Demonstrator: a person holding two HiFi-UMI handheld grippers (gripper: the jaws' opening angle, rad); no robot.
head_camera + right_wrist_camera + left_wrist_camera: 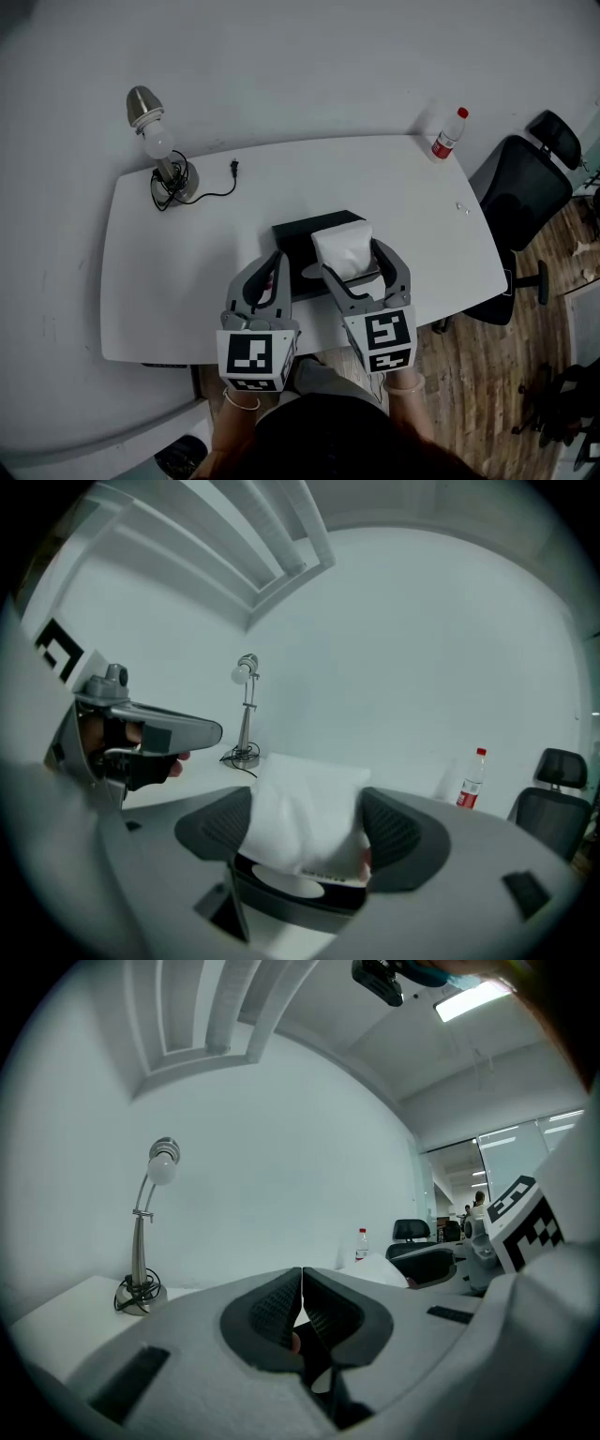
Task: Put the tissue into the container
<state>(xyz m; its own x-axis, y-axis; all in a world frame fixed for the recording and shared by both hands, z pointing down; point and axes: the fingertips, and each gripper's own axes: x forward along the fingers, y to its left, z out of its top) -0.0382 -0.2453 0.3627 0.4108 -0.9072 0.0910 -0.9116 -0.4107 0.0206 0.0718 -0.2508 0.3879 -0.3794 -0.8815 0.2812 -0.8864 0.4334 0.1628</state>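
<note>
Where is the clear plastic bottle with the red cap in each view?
Head view: clear plastic bottle with red cap, upper right.
Left gripper view: bottle small, right of centre.
Right gripper view: bottle at lower right.
Shared landmark: silver desk lamp, left of it.

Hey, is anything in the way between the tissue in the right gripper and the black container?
Nothing visible. The right gripper holds the tissue directly over the black container, its lower end at the box. The left gripper, shut, sits by the container's left side, off that path.
</note>
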